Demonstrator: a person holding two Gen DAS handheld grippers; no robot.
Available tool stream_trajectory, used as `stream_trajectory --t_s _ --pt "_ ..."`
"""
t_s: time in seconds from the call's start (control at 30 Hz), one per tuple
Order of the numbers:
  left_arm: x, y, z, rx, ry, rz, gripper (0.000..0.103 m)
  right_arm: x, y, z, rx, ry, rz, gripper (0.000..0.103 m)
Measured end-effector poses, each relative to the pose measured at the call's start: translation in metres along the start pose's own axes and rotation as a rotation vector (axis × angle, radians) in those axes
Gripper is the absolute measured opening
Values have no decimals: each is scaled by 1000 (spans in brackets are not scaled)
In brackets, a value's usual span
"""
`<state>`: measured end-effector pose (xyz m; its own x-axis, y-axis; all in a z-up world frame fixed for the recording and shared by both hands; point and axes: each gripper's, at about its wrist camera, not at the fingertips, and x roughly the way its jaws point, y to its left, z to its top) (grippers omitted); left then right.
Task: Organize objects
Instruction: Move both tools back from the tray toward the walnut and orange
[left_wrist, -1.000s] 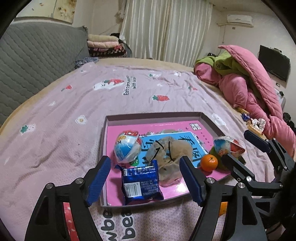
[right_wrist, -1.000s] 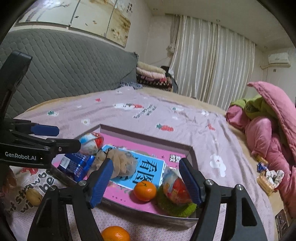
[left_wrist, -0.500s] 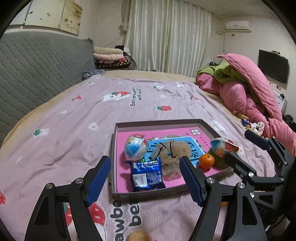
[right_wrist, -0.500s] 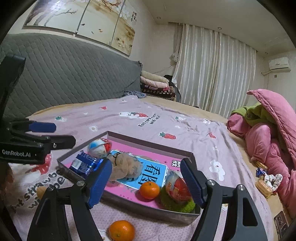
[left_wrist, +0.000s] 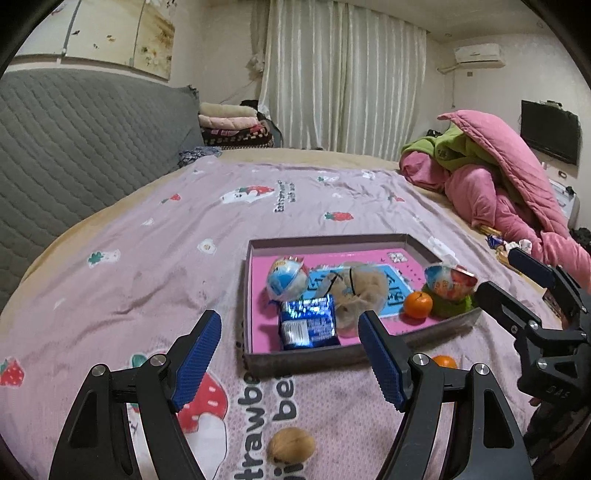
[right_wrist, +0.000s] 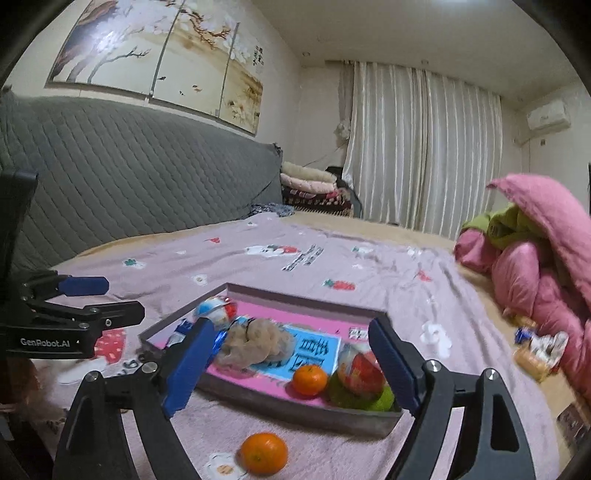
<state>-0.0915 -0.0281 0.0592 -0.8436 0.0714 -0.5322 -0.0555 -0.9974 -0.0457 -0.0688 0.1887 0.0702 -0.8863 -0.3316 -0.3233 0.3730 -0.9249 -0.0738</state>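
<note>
A shallow grey tray (left_wrist: 325, 238) with a pink floor lies on the lilac bedsheet. Inside are a blue snack packet (left_wrist: 308, 325), a blue-white wrapped ball (left_wrist: 286, 282), a beige bag (left_wrist: 358, 291), a mandarin (left_wrist: 417, 304) and a jelly cup (left_wrist: 448, 282) on a green pad. My left gripper (left_wrist: 286, 323) hovers open before the tray's near left corner, holding nothing. My right gripper (right_wrist: 291, 328) hangs before the tray (right_wrist: 295, 295); its jaws are opening and nothing is between them. A loose mandarin (right_wrist: 263, 458) lies on the sheet below it. A walnut (left_wrist: 291, 448) lies under the left gripper.
A heap of pink and green quilts (left_wrist: 509, 184) fills the bed's right side, with small snack packets (right_wrist: 535, 350) near it. The grey padded headboard (left_wrist: 74, 147) runs along the left. Folded blankets (left_wrist: 229, 122) are stacked at the far end.
Both grippers have drawn back from the tray, which now looks smaller and farther off. The walnut has come into the left wrist view. The right jaws stand wider apart.
</note>
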Motion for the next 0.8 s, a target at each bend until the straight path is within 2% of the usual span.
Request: stream_trajectory --t_s 0.53,0.8 --pt "-21 4 -41 15 56 25 78 -24 11 -28 13 78 5 87" --pt "-24 -3 -63 44 107 24 78 -27 5 -43 46 142 -34 87"
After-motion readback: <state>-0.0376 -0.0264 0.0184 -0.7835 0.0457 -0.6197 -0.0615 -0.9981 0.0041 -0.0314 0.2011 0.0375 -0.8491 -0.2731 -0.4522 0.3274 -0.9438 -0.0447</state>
